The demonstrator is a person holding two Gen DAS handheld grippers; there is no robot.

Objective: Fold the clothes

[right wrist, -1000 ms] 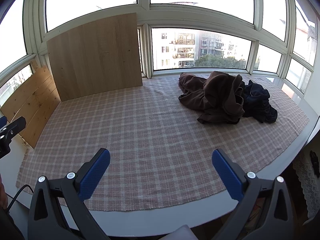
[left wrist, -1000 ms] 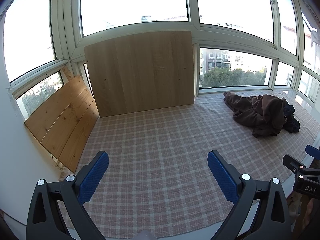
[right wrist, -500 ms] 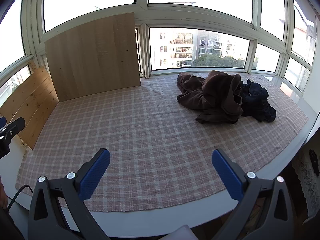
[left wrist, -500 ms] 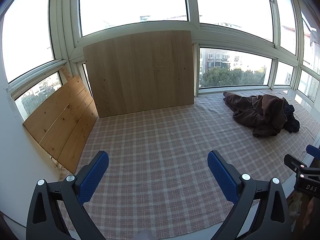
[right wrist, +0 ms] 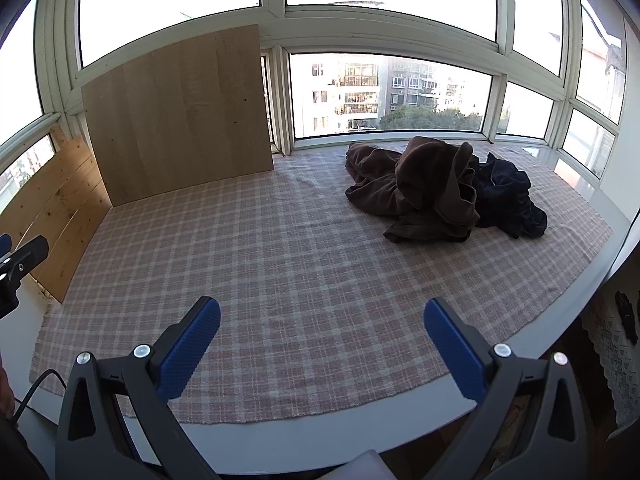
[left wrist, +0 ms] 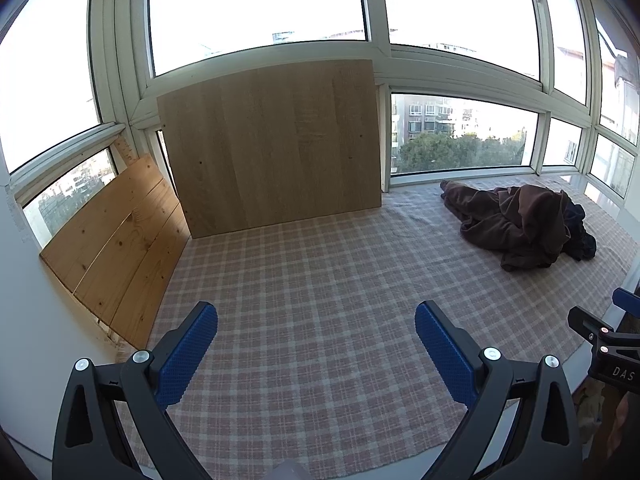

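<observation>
Both my left hand-held gripper [left wrist: 316, 330] and right hand-held gripper [right wrist: 322, 326] gape wide and empty; grabbing the tangled brown garment [right wrist: 416, 188] could drag the dark garment [right wrist: 508, 198] along.

My left gripper [left wrist: 316, 336] has two black plastic arms with triangular cut-outs, silver screws behind the jaws and stippled blue pads [left wrist: 188, 354] on the inner faces. My right gripper [right wrist: 322, 334] is built alike, and from the left camera its black body shows white letters "DAS" and two small lit dots. A thin black cable [right wrist: 38, 386] curls outside the right gripper's left jaw.
</observation>
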